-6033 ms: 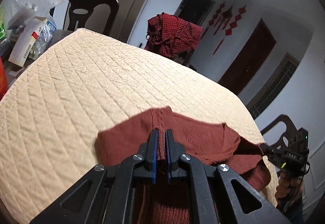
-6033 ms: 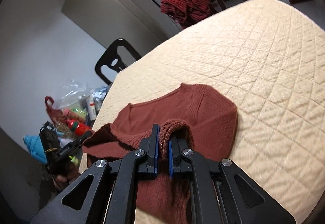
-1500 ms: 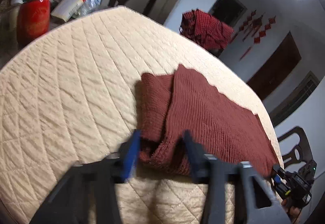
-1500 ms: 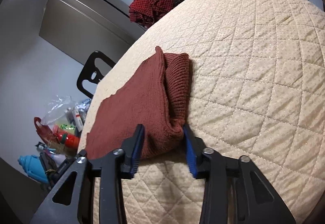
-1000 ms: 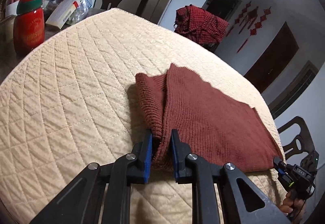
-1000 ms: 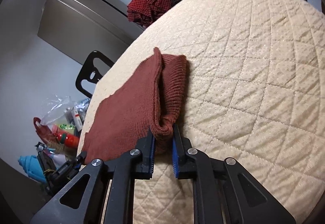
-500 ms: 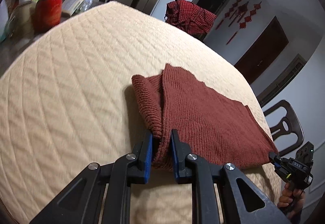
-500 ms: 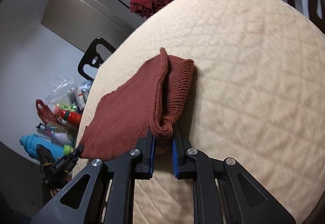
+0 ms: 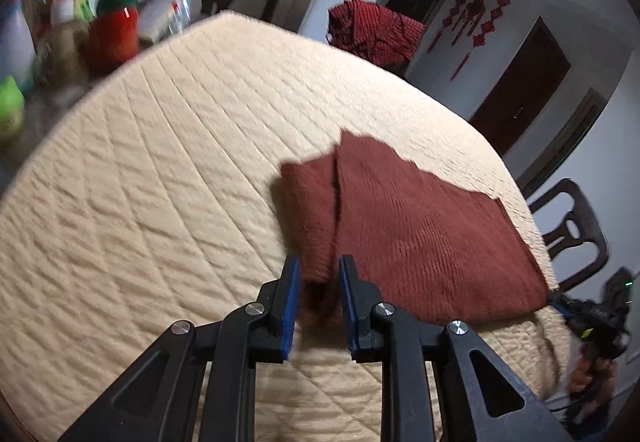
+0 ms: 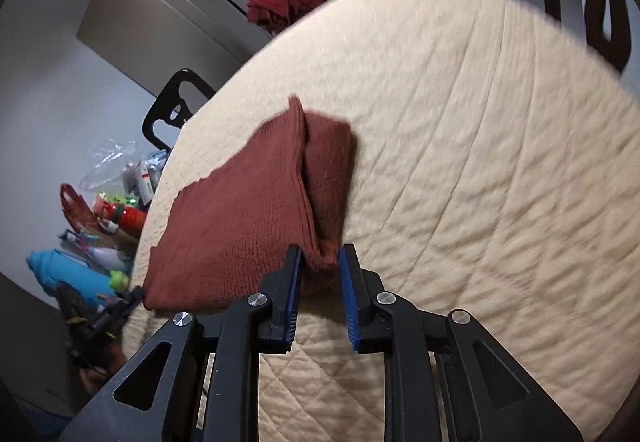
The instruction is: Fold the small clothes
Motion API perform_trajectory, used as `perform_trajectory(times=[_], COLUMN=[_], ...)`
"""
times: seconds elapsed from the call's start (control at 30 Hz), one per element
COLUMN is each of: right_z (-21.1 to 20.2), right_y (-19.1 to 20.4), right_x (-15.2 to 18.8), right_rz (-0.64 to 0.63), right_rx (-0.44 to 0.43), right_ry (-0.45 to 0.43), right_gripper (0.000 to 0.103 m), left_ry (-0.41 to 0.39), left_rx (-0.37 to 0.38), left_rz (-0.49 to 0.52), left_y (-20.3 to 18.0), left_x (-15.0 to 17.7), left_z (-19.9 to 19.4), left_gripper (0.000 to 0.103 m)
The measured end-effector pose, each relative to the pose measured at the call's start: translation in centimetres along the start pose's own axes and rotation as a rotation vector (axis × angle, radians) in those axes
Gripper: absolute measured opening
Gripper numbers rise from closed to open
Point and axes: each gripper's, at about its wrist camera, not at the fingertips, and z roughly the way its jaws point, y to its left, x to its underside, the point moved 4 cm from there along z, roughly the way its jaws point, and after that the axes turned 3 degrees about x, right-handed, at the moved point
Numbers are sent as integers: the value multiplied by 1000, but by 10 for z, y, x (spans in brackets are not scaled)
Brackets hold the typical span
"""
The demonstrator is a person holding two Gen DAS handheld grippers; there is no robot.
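Around my work area I see a dark chair (image 9: pixel 576 226), a checked red cloth (image 9: pixel 376 29) beyond the table (image 9: pixel 160 181), and cluttered bottles (image 10: pixel 100 242) beside it. Folded flat, the rust knit garment (image 9: pixel 420 234) lies on the quilted table. My left hand-held gripper (image 9: pixel 318 302) and right hand-held gripper (image 10: pixel 319 290) have just been opening; each stands narrowly parted, a garment corner loose between its pads.

Clutter (image 9: pixel 60 25) left of table blurred, labels unreadable; person's hand (image 9: pixel 592 374) cut off at edge.
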Motion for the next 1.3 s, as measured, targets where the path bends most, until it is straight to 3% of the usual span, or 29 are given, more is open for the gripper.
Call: perform_trajectory(times=[0.1, 0.2, 0.3, 0.37, 0.47, 0.67, 0.97, 1.07, 1.3], right_z=[-7, 11, 37, 51, 55, 47, 105, 122, 148], right_y=[16, 35, 43, 34, 20, 52, 140, 149, 159], right_x=[-10, -11, -9, -8, -10, -12, 19, 28, 8], right_rz=[-68, -128, -159, -152, -97, -187, -420, -466, -483], right_rx=[0, -20, -18, 33, 29, 16, -121, -99, -26], right_ry=[-72, -62, -30, -18, -16, -29, 126, 157, 148], right_gripper=[20, 20, 20, 20, 12, 14, 14, 13, 12], left_ry=[-56, -76, -56, -28, 41, 24, 28, 19, 25], left_rx=[-9, 35, 68, 68, 46, 47, 42, 58, 99], left_rz=[27, 66, 113, 128, 102, 120, 135, 131, 91], left_y=[-7, -25, -42, -44, -34, -38, -40, -36, -30], left_x=[-16, -28, -32, -31, -19, -20, -26, -23, -24], left_z=[-6, 2, 23, 41, 59, 48, 65, 63, 64], left_gripper=[23, 23, 23, 23, 23, 23, 23, 23, 23])
